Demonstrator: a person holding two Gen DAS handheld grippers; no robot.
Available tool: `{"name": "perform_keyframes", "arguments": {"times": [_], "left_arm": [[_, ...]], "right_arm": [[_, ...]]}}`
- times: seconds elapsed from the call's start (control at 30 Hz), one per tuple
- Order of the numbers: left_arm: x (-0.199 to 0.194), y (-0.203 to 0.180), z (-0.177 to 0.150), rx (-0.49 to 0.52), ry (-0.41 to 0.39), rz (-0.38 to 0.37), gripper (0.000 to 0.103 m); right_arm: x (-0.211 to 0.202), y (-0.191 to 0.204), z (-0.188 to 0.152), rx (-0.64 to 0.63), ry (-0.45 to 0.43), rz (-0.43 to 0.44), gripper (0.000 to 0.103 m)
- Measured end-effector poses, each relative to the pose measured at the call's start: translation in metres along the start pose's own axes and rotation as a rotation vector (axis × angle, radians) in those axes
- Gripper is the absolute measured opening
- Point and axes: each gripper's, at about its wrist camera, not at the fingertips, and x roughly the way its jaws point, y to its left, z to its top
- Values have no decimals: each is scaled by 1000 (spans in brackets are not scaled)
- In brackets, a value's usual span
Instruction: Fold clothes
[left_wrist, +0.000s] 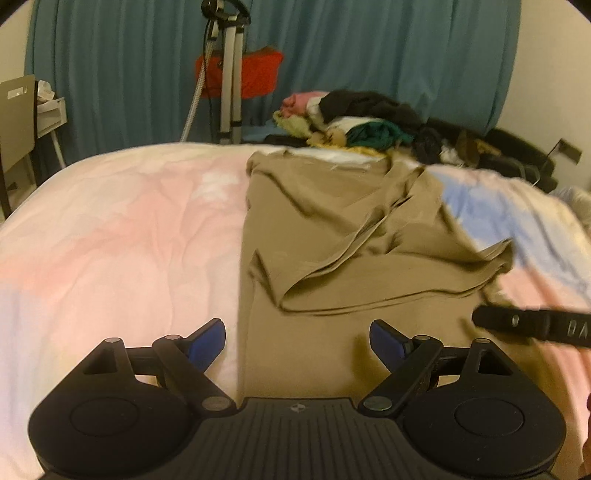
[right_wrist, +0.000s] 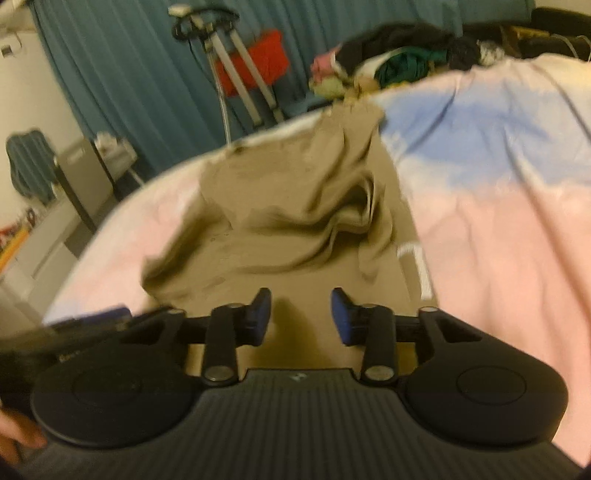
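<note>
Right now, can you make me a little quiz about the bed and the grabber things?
1. True or false: the left gripper is clamped on the tan garment.
2. What lies at the far edge of the bed? A) a pile of clothes B) a stack of plates C) a row of shoes
3. Fill in: both grippers have ____ finger pads.

Key: 1 false, its jaws stand open and empty. 2 A. 3 blue; the right gripper is open too.
</note>
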Motion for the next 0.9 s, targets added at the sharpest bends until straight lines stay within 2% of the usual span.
{"name": "perform_keyframes", "arguments": {"times": [0.17, 0.27, 0.33, 0.4, 0.47, 0.57, 0.67, 0.73, 0.83, 0.9], "left_arm": [[27, 0, 3, 44, -6, 75, 89], [35, 6, 9, 21, -30, 84, 89], [36, 11, 14, -2, -56, 94, 89], [33, 16, 18, -23, -105, 117, 89], [28, 21, 21, -41, -156, 141, 89], [13, 24, 24, -60, -223, 159, 88], [-7, 18, 26, -52, -270, 138, 88], [-17, 11, 26, -22, -273, 96, 88], [-24, -3, 14, 17, -196, 40, 88], [-26, -13, 2, 54, -122, -23, 86]], "right_arm": [[13, -5, -1, 1, -22, -21, 28], [17, -10, 4, 5, -54, -76, 26], [19, -18, 8, 2, -73, -108, 21], [18, -23, 12, -16, -110, -153, 20], [16, -25, 15, -34, -159, -205, 23], [1, -32, 21, -6, -248, -227, 23], [-14, -33, 27, 21, -294, -212, 23], [-18, -31, 29, 19, -286, -182, 23], [-19, -21, 23, 2, -245, -151, 23], [-17, -15, 16, -6, -199, -121, 23]]}}
